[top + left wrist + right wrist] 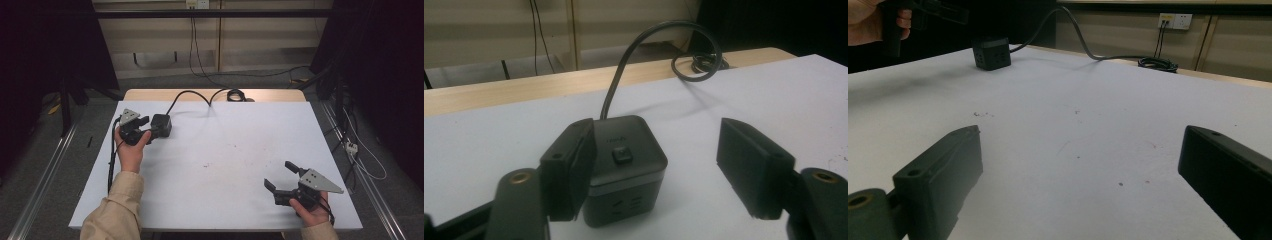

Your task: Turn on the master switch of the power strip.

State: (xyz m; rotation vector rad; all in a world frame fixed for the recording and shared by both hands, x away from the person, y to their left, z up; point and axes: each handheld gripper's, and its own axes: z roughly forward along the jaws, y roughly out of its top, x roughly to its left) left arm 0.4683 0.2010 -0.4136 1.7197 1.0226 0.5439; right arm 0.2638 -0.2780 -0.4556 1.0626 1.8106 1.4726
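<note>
A black cube power socket (161, 125) with a thick black cable (192, 95) sits at the far left of the white tabletop (225, 155). My left gripper (147, 126) is at the cube, held level. In the left gripper view the cube (626, 165) stands between the jaws. The left jaw lies against its side, and the right jaw stands well clear, so the gripper (654, 145) is open. My right gripper (278, 173) rests near the front right corner, open with nothing between its jaws. Far off in the right gripper view I see the cube (991, 52).
The cable runs to a coil (235, 94) on the wooden strip at the table's far edge. Small reddish specks (1120, 184) dot the white surface. A wall socket (1175, 20) and loose cables lie beyond the table, and metal rails run along both sides.
</note>
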